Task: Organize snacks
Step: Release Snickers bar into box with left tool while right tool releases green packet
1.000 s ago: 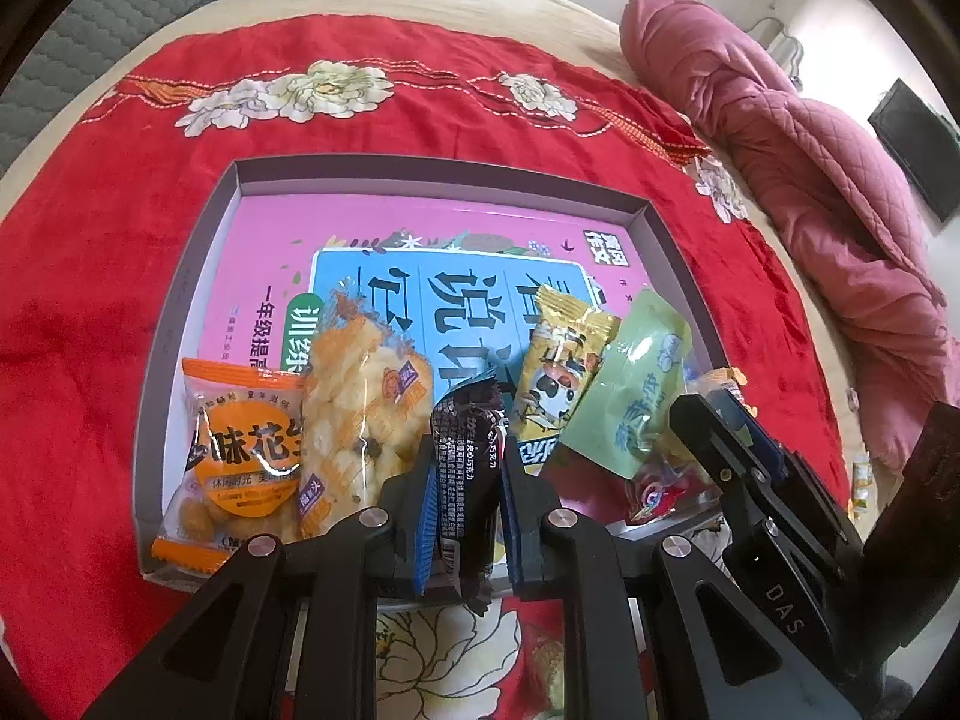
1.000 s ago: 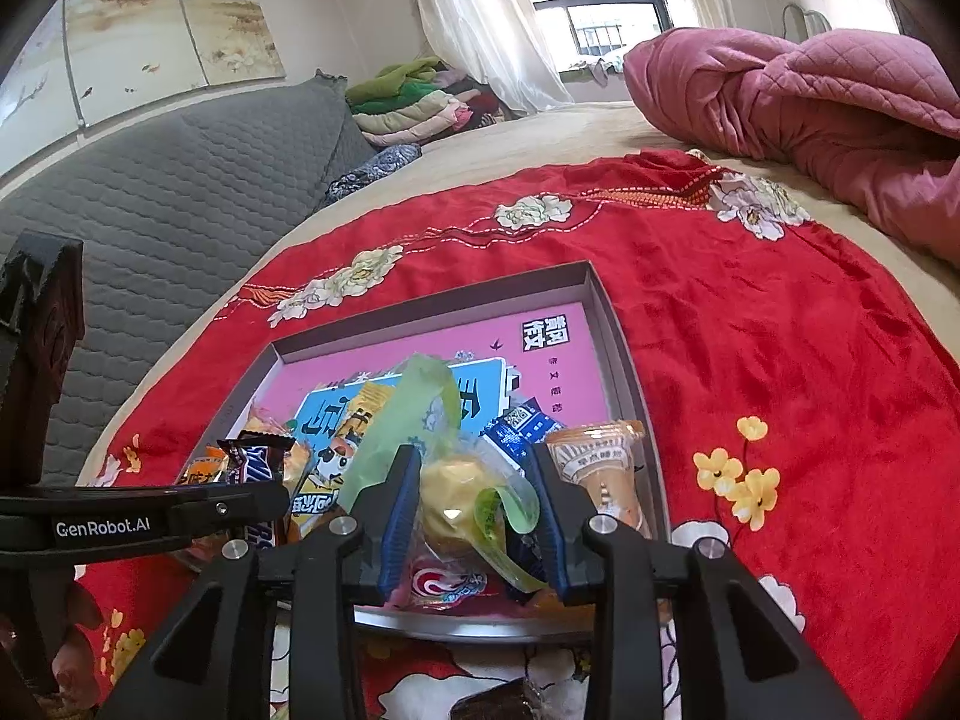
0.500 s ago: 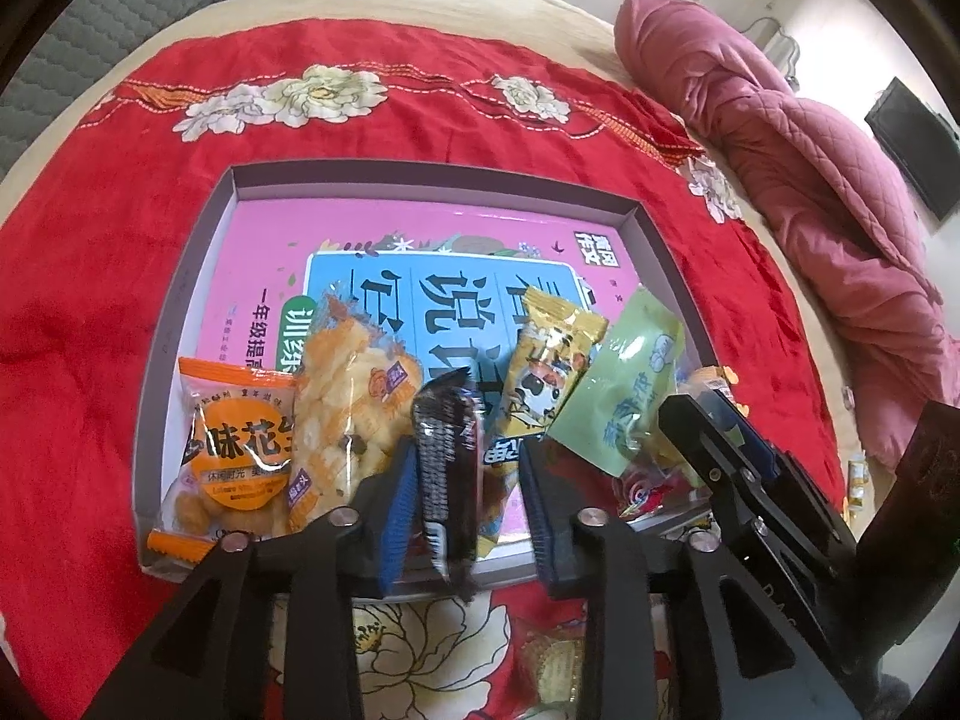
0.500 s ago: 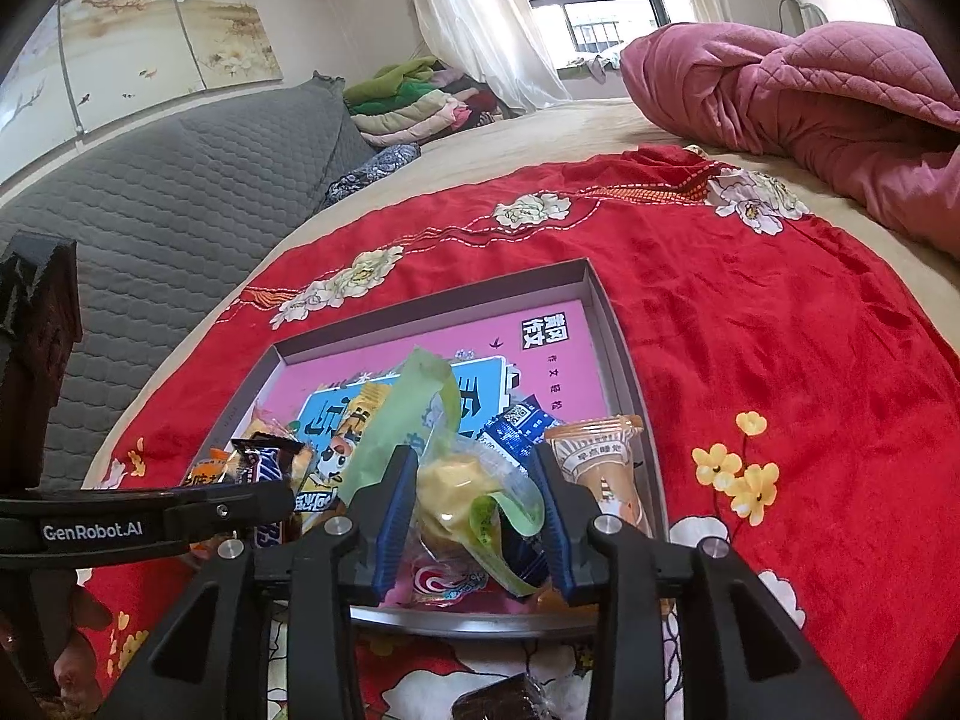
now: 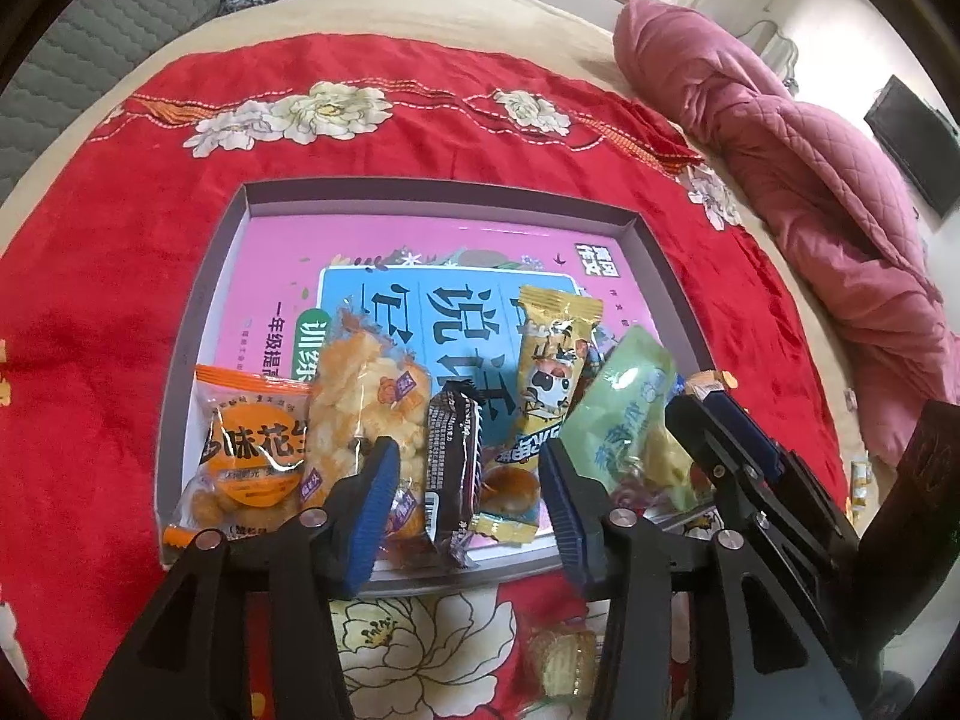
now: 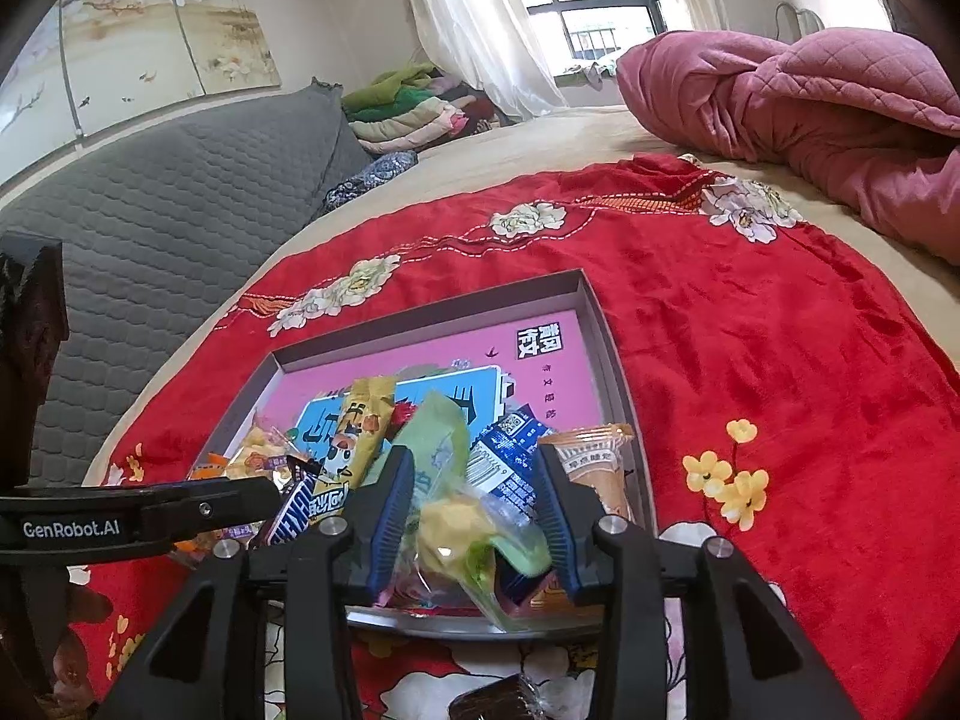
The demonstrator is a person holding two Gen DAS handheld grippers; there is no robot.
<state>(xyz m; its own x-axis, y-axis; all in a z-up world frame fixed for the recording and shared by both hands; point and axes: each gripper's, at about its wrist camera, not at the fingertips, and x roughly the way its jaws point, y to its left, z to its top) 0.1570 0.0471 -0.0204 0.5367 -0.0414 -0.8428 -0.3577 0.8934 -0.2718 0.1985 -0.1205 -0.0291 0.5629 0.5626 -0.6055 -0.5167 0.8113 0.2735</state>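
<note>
Most snack packets already lie in the shallow grey cardboard tray (image 5: 204,324), both grippers' jaws stand wide around nothing, and 2 wrapped snacks on the red bedspread (image 5: 90,300) remain.

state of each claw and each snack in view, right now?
left claw: open, straddling the dark bar
dark bar: free, lying in the tray
right claw: open around the yellow-green pack
yellow-green pack: ungripped, in the tray
tray: lidless, on the red cloth
</note>
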